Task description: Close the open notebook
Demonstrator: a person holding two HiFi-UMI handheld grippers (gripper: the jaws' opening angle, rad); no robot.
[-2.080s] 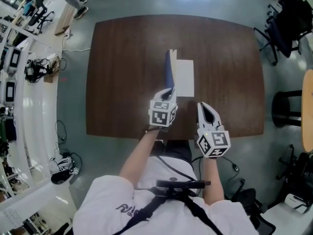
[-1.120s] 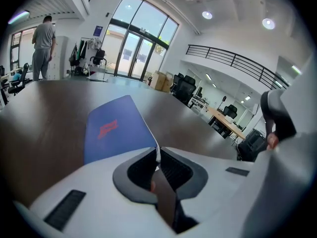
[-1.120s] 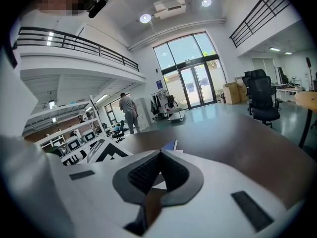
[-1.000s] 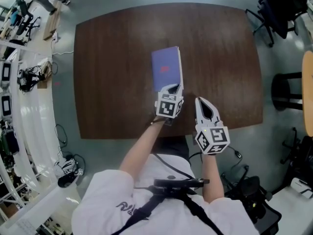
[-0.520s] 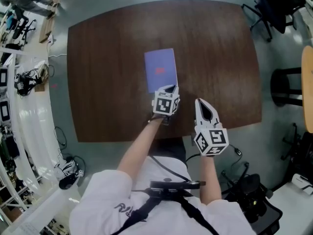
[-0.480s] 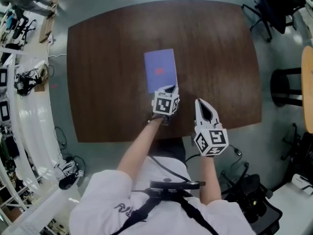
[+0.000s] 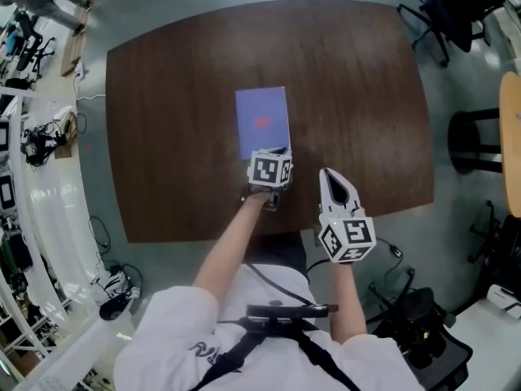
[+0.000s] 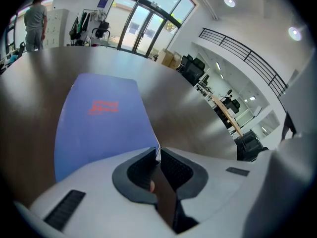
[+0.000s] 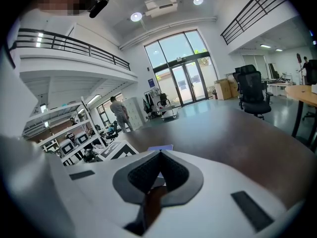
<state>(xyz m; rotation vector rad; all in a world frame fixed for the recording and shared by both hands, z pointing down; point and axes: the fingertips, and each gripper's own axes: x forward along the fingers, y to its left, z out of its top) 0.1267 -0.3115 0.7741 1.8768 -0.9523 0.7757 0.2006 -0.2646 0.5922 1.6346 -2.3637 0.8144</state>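
1. Head view: one dark brown wooden table (image 7: 358, 96), matt-grained with rounded corners, stands on a smooth grey floor (image 7: 476, 88). One blue rectangular notebook (image 7: 262, 122) lies flat and closed near its middle, cover up, with a small red print. I hold two grey plastic grippers, each with one marker cube. My left gripper (image 7: 277, 151) touches the notebook's near right corner. My right gripper (image 7: 326, 175) hangs just beside it, apart from the notebook, over bare wood. Black office chairs (image 7: 456, 6) stand past the far right corner, and one round black stool (image 7: 474, 141) stands at the right.
2. Left gripper view: my left jaws are clenched on the notebook's near corner, and a thin white page edge shows between the ribbed black pads. The smooth blue cover stretches away over glossy wood. Beyond are tall glass doors (image 8: 143, 29), one black balcony railing (image 8: 247, 58) and one standing person (image 8: 35, 19).
3. Right gripper view: my right jaws are pressed tip to tip, empty. Past them shows a sliver of blue cover and one marker cube. Further off stands one black chair.
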